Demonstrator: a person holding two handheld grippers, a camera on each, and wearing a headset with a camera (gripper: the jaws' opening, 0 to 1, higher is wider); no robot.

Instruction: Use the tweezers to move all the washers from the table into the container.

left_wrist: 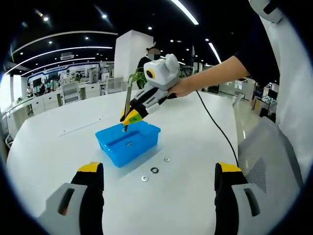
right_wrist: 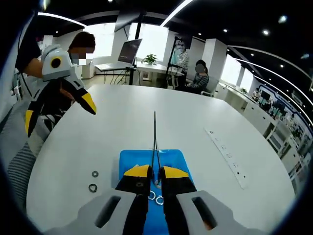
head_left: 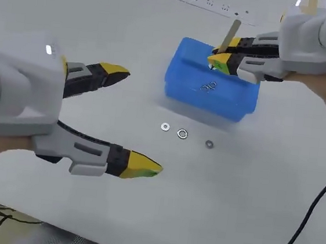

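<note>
Tweezers (head_left: 233,31) clamped in my right gripper (head_left: 216,59) over the blue container (head_left: 196,97), upper right; left gripper (head_left: 143,120) gaping wide.

This looks like a large open-plan office, perhaps with a showroom corner, though the fisheye blurs the far end. Ahead of the left gripper (left_wrist: 159,169), beyond the wide white table (left_wrist: 58,147), rows of desks with chairs (left_wrist: 73,90) run back on its left under curved ceiling light strips (left_wrist: 63,48) and small spotlights. A square white pillar (left_wrist: 133,51) rises straight ahead of it. Ahead of the right gripper (right_wrist: 156,171), past the table's far edge, stand a screen on a stand (right_wrist: 128,50), a potted plant (right_wrist: 149,58) on a desk, and a seated person (right_wrist: 198,78). A power strip (right_wrist: 225,149) lies on the table to that gripper's right, and more desks line its far right.
</note>
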